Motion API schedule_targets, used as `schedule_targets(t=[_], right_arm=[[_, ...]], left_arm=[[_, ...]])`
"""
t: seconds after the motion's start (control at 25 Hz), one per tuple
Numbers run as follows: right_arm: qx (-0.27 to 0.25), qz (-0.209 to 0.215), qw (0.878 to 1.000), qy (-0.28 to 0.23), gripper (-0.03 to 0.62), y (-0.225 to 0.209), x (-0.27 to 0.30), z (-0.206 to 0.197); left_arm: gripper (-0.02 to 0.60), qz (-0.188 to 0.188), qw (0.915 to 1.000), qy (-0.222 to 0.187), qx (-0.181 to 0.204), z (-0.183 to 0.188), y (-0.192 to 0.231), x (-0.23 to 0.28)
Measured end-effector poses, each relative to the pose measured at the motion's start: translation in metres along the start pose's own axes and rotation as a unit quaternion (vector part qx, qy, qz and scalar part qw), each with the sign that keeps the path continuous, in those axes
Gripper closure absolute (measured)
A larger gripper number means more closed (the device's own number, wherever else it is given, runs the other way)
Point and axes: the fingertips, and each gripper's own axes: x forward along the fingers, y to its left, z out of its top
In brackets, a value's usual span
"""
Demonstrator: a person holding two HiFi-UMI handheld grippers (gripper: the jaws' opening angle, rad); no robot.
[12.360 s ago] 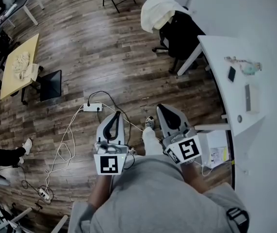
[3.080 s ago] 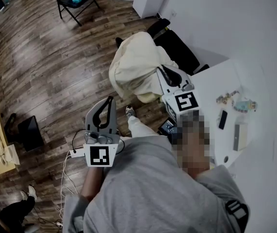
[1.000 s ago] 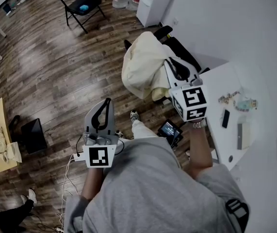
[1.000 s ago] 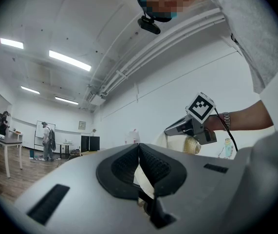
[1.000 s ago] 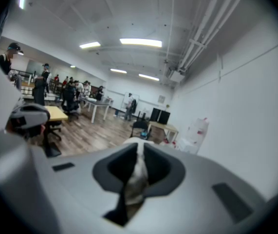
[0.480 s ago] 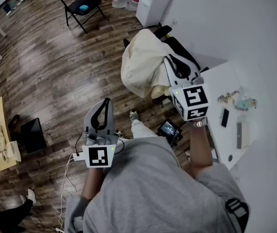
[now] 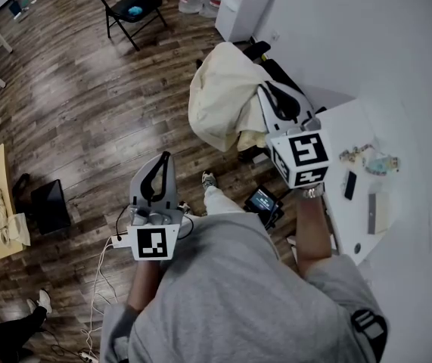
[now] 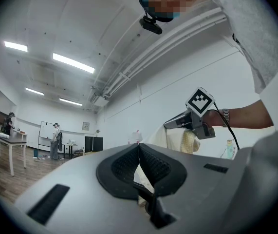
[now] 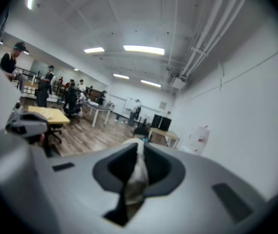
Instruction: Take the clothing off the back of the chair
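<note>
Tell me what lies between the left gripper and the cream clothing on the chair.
In the head view, only bare wooden floor separates the left gripper from the clothing.

**Right gripper gets onto the clothing**

Twelve seconds back I stand well off from the chair (image 7: pixel 282 76). My right gripper (image 7: pixel 270 93) hangs low by my waist with nothing in it, and the cream clothing (image 7: pixel 219 97) is far across the floor. Now I am close up, with the white desk (image 7: pixel 352 134) at my right elbow. The gripper is stretched out over the chair back, its jaws pinched on a fold of the cloth. Three seconds ago it sits lower against the heap. Since then it is higher, and the cloth bunches up under it.
</note>
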Motion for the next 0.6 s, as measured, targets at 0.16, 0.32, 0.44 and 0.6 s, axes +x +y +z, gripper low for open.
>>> schedule_targets(t=[0.16, 0.32, 0.44, 0.6], right_arm=[[-0.001, 0.004, 1.0, -0.005, 0.533, 0.002, -0.0017, 0.0023], [0.0, 0.007, 1.0, -0.008, 0.533, 0.0061, -0.0032, 0.0044], [0.0, 0.008, 1.0, -0.011, 0.533, 0.0091, -0.0058, 0.0062], [-0.001, 0.01, 1.0, -0.016, 0.533, 0.0101, -0.0076, 0.0107]], left_arm=[[0.545, 0.004, 1.0, -0.001, 0.001, 0.0003, -0.0009, -0.003], [0.545, 0.007, 1.0, -0.002, -0.001, 0.0015, 0.0001, -0.0066], [0.545, 0.004, 1.0, -0.001, 0.003, 0.0018, -0.0012, -0.0097], [0.545, 0.002, 1.0, -0.002, 0.005, 0.0035, -0.0038, -0.0103]])
